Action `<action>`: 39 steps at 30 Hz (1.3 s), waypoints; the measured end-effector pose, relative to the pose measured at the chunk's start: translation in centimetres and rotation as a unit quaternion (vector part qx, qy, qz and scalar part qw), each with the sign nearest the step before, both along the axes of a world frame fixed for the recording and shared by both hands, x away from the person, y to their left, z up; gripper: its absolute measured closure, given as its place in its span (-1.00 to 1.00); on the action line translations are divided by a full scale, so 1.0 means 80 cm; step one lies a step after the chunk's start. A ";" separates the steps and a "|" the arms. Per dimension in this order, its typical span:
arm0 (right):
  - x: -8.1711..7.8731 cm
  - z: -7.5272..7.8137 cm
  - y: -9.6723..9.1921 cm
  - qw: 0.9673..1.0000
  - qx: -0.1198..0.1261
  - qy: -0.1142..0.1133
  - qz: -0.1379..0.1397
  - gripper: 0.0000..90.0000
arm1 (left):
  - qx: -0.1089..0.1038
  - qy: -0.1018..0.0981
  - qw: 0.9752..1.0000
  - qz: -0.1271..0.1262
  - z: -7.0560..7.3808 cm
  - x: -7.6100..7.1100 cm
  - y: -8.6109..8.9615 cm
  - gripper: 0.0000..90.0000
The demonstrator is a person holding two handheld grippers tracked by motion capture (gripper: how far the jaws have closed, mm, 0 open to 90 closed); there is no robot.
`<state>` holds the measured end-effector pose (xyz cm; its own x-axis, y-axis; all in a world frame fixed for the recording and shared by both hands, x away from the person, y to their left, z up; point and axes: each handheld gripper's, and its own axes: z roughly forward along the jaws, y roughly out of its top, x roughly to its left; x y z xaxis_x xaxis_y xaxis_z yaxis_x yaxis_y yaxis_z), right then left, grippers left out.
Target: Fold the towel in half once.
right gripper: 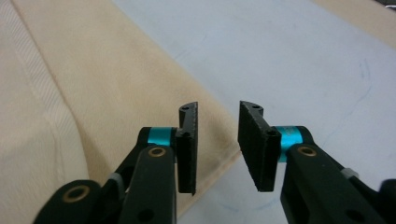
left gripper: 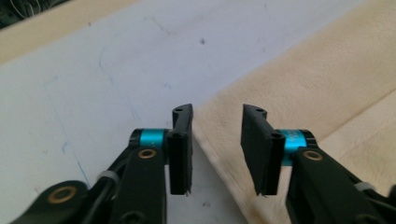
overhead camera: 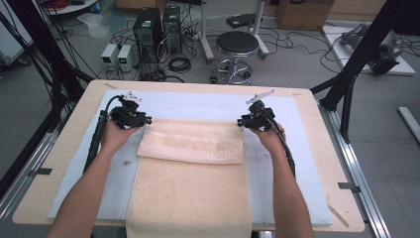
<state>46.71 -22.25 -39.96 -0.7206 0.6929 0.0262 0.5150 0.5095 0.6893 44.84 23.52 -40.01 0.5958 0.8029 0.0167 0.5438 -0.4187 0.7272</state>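
Observation:
A beige towel [overhead camera: 190, 188] lies lengthwise on the white mat [overhead camera: 198, 104]; its far end is folded back toward me into a flap with a patterned border [overhead camera: 193, 144]. My left gripper [overhead camera: 143, 120] sits at the fold's far left corner, and my right gripper [overhead camera: 241, 122] at its far right corner. In the left gripper view the left gripper [left gripper: 217, 149] has its jaws apart over the towel's edge [left gripper: 299, 79], pressing nothing. In the right gripper view the right gripper [right gripper: 218, 144] also stands open above the towel's corner [right gripper: 93, 84], with nothing between the pads.
The mat covers most of a wooden table [overhead camera: 84, 104], and the towel's near end hangs over the front edge. Beyond the table stand a black stool [overhead camera: 236, 47], computer towers [overhead camera: 148, 27] and loose cables. Black frame legs [overhead camera: 356, 59] rise at the right.

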 end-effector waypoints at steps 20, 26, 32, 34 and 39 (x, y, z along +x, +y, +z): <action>-0.080 -0.009 0.002 0.991 0.077 0.045 0.099 -0.05 | -0.072 0.055 0.990 -0.107 -0.028 -0.054 0.002 0.53; -0.094 -0.013 0.000 0.987 0.080 0.051 0.130 0.74 | -0.080 0.019 0.989 -0.121 -0.016 -0.073 0.003 0.76; -0.119 0.008 0.007 0.984 0.071 0.019 0.160 0.78 | -0.097 -0.004 0.986 -0.136 -0.010 -0.106 0.016 0.80; -0.131 0.017 0.009 0.983 0.068 0.011 0.173 0.78 | -0.096 -0.017 0.985 -0.143 -0.007 -0.121 0.019 0.79; -0.160 0.019 0.009 0.979 0.062 0.005 0.195 0.76 | -0.091 -0.027 0.981 -0.167 -0.009 -0.157 0.022 0.78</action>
<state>33.89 -21.57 -38.48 -0.9290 0.3561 0.1008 0.3047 0.5813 0.7545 32.28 25.28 -40.75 0.8281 0.5562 -0.0698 0.3574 -0.4279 0.8302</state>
